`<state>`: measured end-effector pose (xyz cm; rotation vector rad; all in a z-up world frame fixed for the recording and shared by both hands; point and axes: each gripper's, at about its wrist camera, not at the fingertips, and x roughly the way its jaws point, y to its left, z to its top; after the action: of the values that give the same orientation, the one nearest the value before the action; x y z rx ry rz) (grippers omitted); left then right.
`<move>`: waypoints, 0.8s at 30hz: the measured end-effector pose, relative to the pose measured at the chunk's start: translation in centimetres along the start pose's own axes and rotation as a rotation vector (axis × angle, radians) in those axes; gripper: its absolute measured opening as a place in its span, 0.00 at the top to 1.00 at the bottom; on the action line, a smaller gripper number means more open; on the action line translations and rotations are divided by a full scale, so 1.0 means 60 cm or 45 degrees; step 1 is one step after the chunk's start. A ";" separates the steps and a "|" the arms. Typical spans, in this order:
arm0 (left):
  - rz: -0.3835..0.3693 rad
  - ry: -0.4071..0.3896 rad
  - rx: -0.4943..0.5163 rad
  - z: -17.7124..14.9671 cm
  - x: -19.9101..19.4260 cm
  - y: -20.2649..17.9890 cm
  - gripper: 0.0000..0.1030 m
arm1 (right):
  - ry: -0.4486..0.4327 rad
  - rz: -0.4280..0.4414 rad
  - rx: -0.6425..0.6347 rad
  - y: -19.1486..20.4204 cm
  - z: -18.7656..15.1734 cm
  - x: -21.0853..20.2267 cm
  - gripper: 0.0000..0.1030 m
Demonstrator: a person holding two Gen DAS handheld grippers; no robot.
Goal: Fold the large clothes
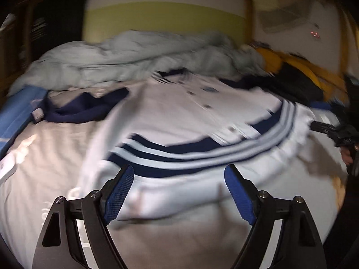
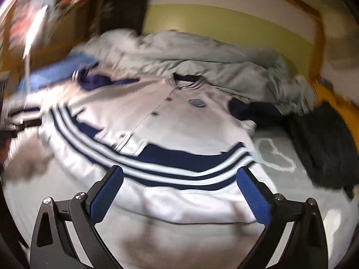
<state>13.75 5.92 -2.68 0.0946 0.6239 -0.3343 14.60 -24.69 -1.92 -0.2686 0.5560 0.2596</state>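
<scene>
Your left gripper [image 1: 179, 174] is spread wide with nothing between its blue pads [image 1: 119, 199]; the white jacket [image 1: 179, 116] lies just beyond its tips, its navy-striped hem [image 1: 179, 159] nearest you. Your right gripper [image 2: 179, 179] is equally wide and empty, hanging over the same hem near the jacket's right side. The jacket lies flat on the bed [image 2: 168, 242], collar at the far end against a rumpled grey blanket [image 2: 202, 56].

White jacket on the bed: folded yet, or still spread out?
Partly folded: the white jacket lies button-front up, its striped hem doubled over near the camera, the rest spread flat.
</scene>
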 end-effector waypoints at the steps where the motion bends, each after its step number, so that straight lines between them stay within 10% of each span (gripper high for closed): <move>1: -0.005 0.011 0.042 -0.003 0.005 -0.016 0.18 | 0.006 0.010 -0.037 0.017 -0.003 0.003 0.03; 10: 0.084 0.178 0.188 -0.035 0.068 -0.065 0.18 | 0.208 0.047 -0.273 0.101 -0.046 0.066 0.03; 24: 0.343 0.298 0.104 -0.046 0.110 -0.025 0.18 | 0.468 0.037 -0.081 0.019 -0.066 0.118 0.02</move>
<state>16.71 3.19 -8.76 0.2962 0.8185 -0.0879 18.10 -23.71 -9.25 -0.3737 0.9163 0.2576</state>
